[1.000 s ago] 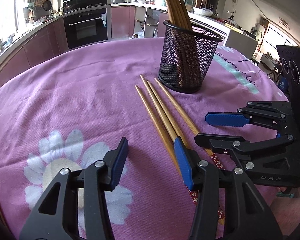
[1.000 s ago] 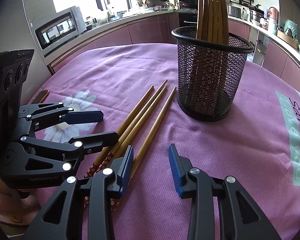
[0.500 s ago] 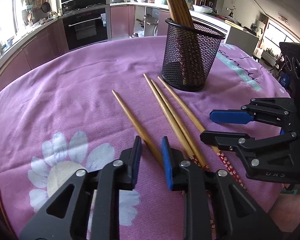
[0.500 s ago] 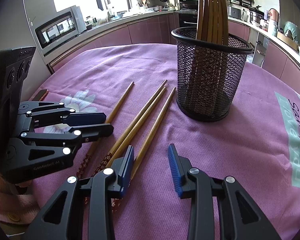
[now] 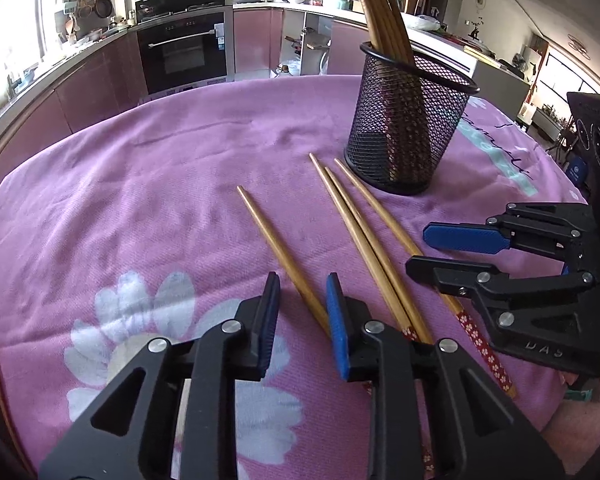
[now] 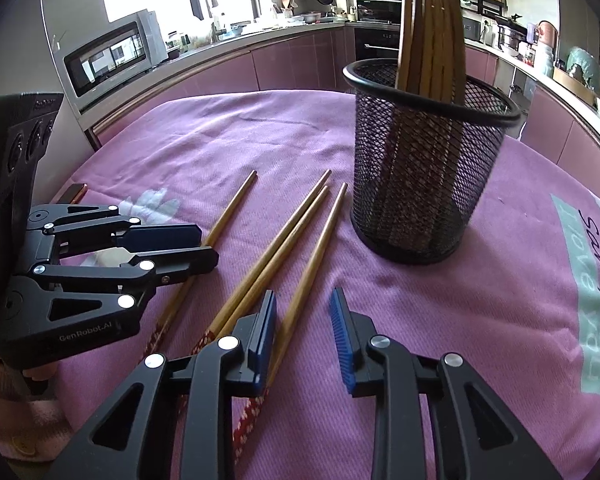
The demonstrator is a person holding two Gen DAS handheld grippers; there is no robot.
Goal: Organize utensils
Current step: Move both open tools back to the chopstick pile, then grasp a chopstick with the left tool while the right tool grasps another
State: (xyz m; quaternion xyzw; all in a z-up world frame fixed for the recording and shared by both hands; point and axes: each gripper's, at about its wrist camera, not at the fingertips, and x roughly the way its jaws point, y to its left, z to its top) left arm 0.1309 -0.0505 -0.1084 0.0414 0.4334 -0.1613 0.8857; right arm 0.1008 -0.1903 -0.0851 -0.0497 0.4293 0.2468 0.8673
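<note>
Four chopsticks are lying on the pink cloth [image 5: 148, 168], and one of them is now sitting apart from the rest. A second ago all four were bunched together, tips toward the mesh cup [image 5: 406, 128]; now the lone chopstick [image 5: 278, 248] is angling off to the left, while the other three [image 5: 364, 232] are lying side by side just near of the cup. More chopsticks are already standing in that cup.

The left gripper [image 5: 302, 312] is straddling the lone chopstick's near end. Its jaws have been closing from wide apart and have just been easing open a little; a gap is showing on each side of the stick, so the pads are not pressing on it and it is resting on the cloth. In the right wrist view the same stick [image 6: 228, 216] is passing under that gripper [image 6: 204, 250].

The right gripper [image 6: 302, 328] is hovering over the three, its jaws narrowing but empty, with the rightmost chopstick [image 6: 312, 264] running in beside its left pad.

Separating one stick looks like preparation for a clean single pick. Judging by this, the job is partly done: four sticks are waiting to be lifted and dropped into the cup.
</note>
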